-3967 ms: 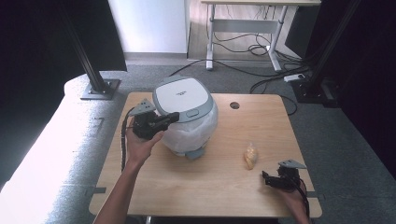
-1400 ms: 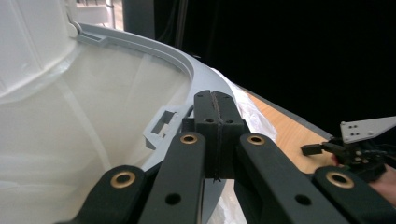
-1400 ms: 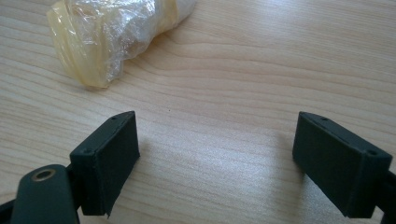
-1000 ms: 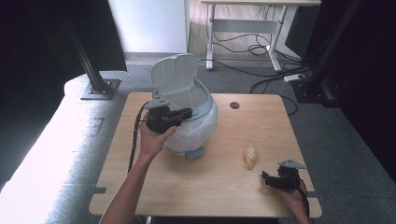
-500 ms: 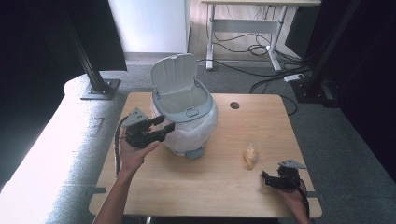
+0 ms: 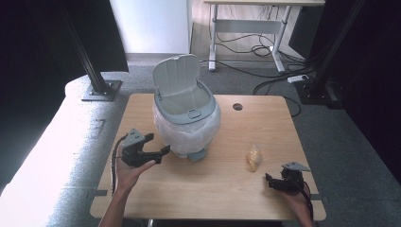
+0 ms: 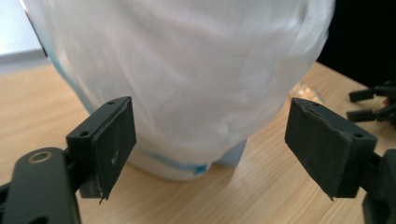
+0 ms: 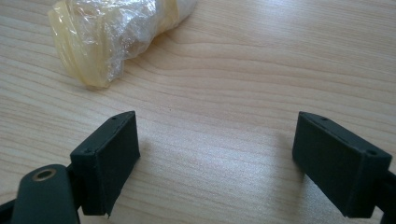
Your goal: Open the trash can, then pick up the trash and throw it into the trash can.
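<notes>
A small grey bin lined with a white bag stands at the middle back of the wooden table, its lid tipped up and open. My left gripper hovers just left of the bin's base. Its jaws have just been opening and now stand wide, with nothing between them. In the left gripper view the bag-covered bin looms close ahead of that gripper. A yellowish plastic-wrapped lump lies at the right. My right gripper rests open near it, empty.
A round cable hole sits in the table behind the bin. A white padded surface borders the table's left edge. Black stand posts, a desk and floor cables lie beyond the far edge.
The bin's lid, shut four seconds ago, now stands open. My left gripper has dropped from the bin's rim down and leftward and opened its jaws. The right gripper has stayed put.
</notes>
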